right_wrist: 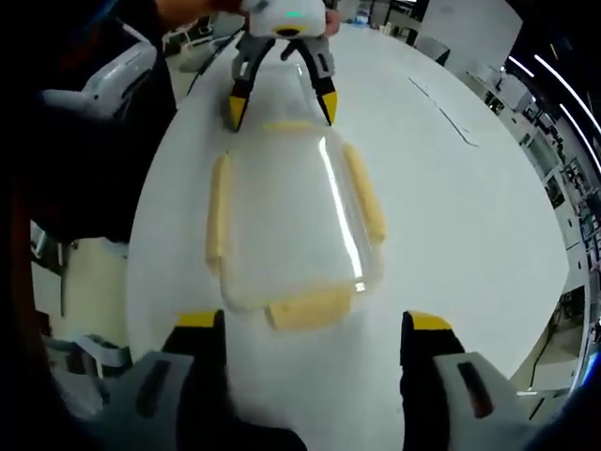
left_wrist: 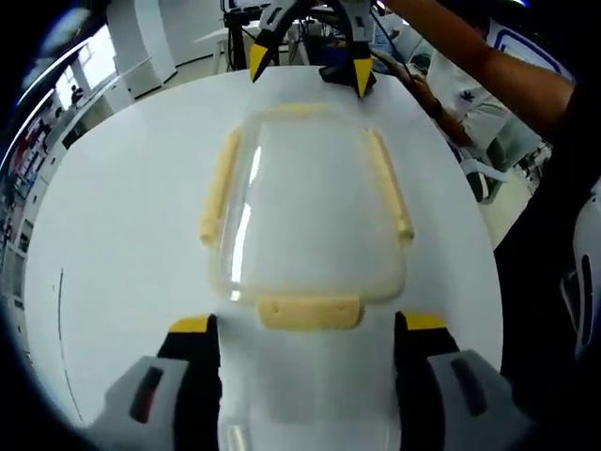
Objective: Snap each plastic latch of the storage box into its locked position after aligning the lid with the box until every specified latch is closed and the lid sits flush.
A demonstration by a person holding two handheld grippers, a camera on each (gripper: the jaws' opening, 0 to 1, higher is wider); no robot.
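Clear storage box [left_wrist: 305, 216] on white table [left_wrist: 122, 244], left gripper [left_wrist: 307, 324] and right gripper [right_wrist: 315, 321] both spread apart

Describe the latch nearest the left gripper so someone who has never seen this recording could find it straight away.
On the white table sits a clear storage box with four pale yellow latches around its lid. The latch in question is the short one on the box's end between the left gripper jaws, which stand apart. Unlike the two long side latches, it is short and wide, and it faces away from the right gripper.

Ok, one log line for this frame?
left gripper: open, at near latch | right gripper: open, at opposite latch | storage box: lid on
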